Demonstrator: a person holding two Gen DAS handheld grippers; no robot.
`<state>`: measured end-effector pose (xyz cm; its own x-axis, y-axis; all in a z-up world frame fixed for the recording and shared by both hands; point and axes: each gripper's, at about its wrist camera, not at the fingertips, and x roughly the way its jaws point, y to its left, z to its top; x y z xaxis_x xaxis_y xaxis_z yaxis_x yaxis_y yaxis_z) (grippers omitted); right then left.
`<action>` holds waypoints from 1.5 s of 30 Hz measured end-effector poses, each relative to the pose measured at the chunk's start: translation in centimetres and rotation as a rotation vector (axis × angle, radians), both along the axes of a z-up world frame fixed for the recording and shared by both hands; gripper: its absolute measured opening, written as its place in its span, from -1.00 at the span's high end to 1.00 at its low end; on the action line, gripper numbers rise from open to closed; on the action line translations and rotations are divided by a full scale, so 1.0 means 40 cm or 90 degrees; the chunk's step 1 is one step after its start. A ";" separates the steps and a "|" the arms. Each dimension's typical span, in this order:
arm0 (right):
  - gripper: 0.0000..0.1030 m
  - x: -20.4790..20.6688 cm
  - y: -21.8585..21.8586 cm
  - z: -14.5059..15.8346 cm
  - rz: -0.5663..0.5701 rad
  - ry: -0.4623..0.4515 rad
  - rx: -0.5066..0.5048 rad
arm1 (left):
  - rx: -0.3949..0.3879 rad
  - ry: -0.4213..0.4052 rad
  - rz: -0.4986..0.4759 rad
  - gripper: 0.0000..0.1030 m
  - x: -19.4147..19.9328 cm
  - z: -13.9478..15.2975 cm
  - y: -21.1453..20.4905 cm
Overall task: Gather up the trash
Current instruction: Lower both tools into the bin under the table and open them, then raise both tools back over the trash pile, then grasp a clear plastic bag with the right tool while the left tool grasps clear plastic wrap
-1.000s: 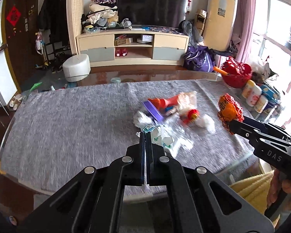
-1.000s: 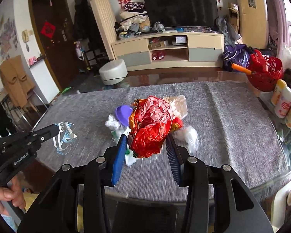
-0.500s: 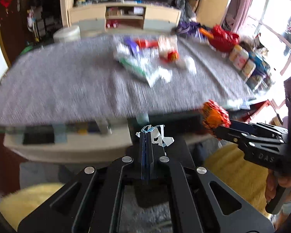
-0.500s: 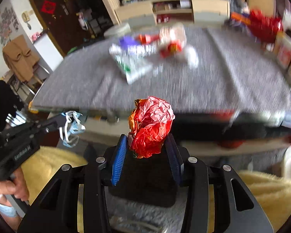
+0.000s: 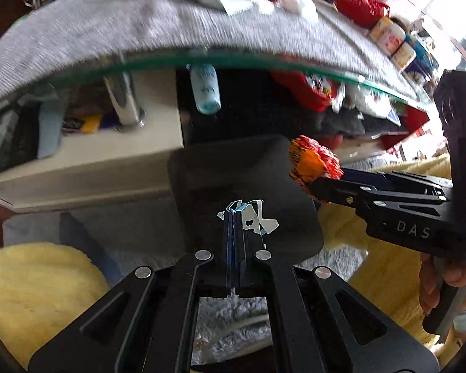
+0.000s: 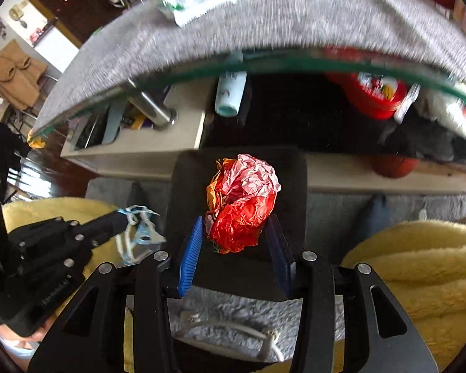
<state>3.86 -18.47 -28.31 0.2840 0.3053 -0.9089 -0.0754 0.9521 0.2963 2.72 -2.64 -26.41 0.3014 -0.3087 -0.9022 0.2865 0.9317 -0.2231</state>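
Red-and-orange crumpled foil wrapper (image 6: 242, 208) sits clamped between the blue pads of our right tool (image 6: 236, 242), held over a dark square bin (image 6: 183, 186) that stands on the floor below the near edge of the grey-cloth-covered glass surface (image 6: 264, 31). Our left tool (image 5: 235, 217) is pinched fully closed on a thin scrap of clear plastic with blue edging (image 5: 258, 220), also above that bin. More wrappers (image 6: 195, 3) lie toward the surface's far edge.

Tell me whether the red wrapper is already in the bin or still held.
Still held: the crumpled red wrapper sits between the right gripper pads, over the black bin.
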 end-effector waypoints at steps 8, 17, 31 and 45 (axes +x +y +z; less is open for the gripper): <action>-0.24 0.016 -0.017 0.014 -0.022 -0.008 0.003 | 0.013 0.001 -0.008 0.39 0.007 -0.014 -0.008; -0.83 0.045 -0.109 0.127 -0.098 -0.105 -0.035 | 0.013 -0.063 0.011 -0.68 0.040 0.084 0.032; -0.85 0.202 -0.180 0.288 -0.131 -0.220 -0.076 | 0.008 -0.153 0.051 -0.84 0.201 0.256 0.065; -0.79 0.403 -0.163 0.249 -0.106 -0.236 -0.094 | -0.013 -0.161 0.039 -0.42 0.423 0.258 0.048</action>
